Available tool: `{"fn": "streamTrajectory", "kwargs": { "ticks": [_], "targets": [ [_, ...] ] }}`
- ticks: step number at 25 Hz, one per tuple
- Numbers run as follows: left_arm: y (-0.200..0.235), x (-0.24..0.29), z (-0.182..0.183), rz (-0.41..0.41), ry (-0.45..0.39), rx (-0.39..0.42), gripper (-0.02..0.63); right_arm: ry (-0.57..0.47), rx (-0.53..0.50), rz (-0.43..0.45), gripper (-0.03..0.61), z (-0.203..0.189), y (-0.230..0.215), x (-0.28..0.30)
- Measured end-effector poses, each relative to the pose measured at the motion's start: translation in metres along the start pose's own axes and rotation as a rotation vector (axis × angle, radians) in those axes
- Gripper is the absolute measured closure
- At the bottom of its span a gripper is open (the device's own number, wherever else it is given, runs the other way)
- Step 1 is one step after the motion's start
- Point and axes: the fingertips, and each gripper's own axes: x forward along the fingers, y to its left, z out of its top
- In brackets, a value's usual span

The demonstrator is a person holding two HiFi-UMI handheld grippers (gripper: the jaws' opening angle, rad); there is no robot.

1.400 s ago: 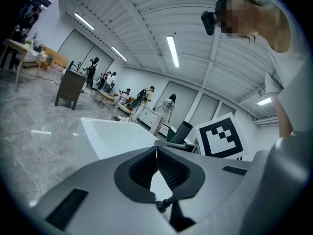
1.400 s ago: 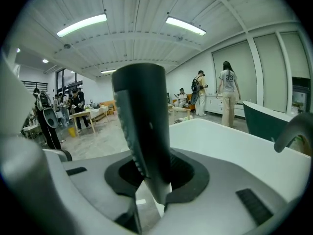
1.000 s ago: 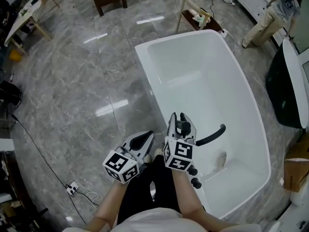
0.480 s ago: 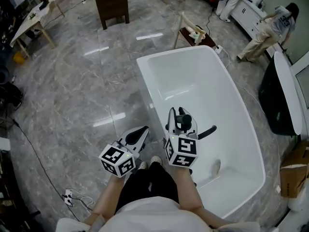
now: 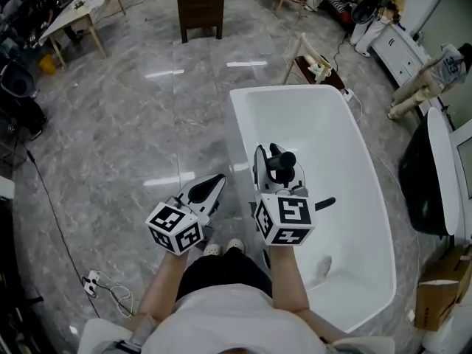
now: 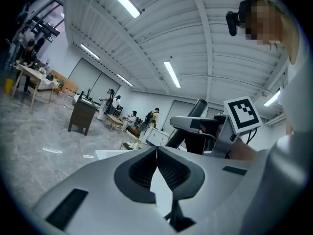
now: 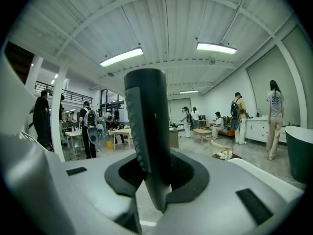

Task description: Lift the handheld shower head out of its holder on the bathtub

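Right tool (image 5: 276, 165) clamped on shower head (image 7: 146, 131), raised clear above bathtub (image 5: 242, 144) since second ago; left tool (image 5: 215, 181) closed, empty; lift judged done

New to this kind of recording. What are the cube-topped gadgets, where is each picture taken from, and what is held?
No robot here: a person stands beside a white bathtub on a grey marble floor, with a handheld two-jaw gripper in each hand. The marker cubes are part of the grippers. The top-down picture comes from a camera on the person's head. The other two come from cameras riding on each gripper, looking along its jaws. The right gripper clamps the dark shower head by its handle. The left gripper is shut and empty.
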Motion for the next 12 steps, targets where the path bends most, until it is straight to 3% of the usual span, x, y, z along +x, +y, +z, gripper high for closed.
{"fn": "streamTrajectory", "kwargs": {
  "ticks": [12],
  "targets": [
    [0.052, -0.086, 0.022, 0.243, -0.107, -0.010, 0.601, -0.017, -0.023, 0.285, 0.471, 0.013, 0.113, 0.030]
  ]
}}
